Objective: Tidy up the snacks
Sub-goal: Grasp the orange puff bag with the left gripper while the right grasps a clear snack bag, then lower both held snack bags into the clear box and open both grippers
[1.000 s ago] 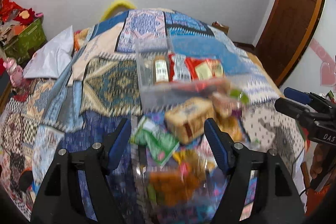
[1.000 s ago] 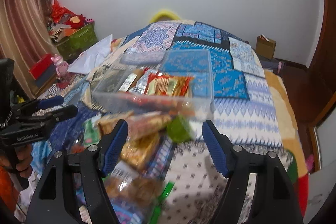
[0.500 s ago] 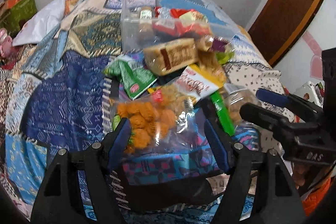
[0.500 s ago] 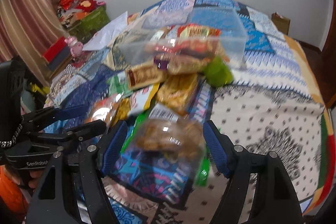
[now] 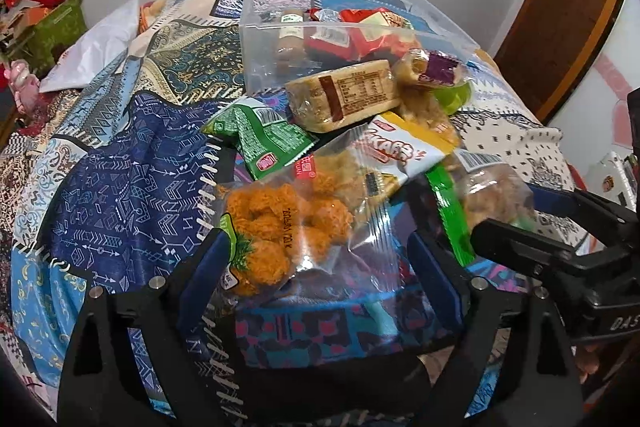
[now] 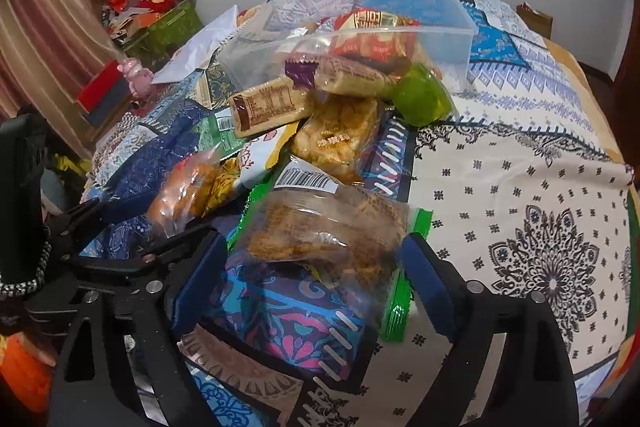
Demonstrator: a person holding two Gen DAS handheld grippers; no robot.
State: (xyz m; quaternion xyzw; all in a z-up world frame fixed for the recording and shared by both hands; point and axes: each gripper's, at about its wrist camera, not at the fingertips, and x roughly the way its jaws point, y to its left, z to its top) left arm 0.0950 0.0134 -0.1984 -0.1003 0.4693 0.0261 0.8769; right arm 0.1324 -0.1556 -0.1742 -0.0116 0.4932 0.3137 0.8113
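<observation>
**Two grippers, two snack bags**

A pile of snacks lies on a patchwork bed cover. Behind the pile sits a clear plastic box with a few red packets and a small jar already in it. That box looks like the place where the snacks should go.

The left gripper is low over the near edge of the pile. Its jaws are opening wide, and a clear bag of orange puffy balls lies between them. The blue pads do not look like they press on it yet. The right gripper is next to it, and its jaws are opening wide too. A clear bag of brown crunchy bits with a green edge lies between them, not squeezed yet, as far as I can tell.

The job right now seems to be picking up these two bags. To do it well, each gripper should go down a little more, so the pads sit on both sides of the fat middle of its bag, not on the thin slippery edge. Then close slowly and softly, because the food inside can crush. The two grippers are close together, so they should take care not to bump. The yellow-and-white packet rests partly over the orange bag, so lifting slowly may keep it from sliding off.
</observation>
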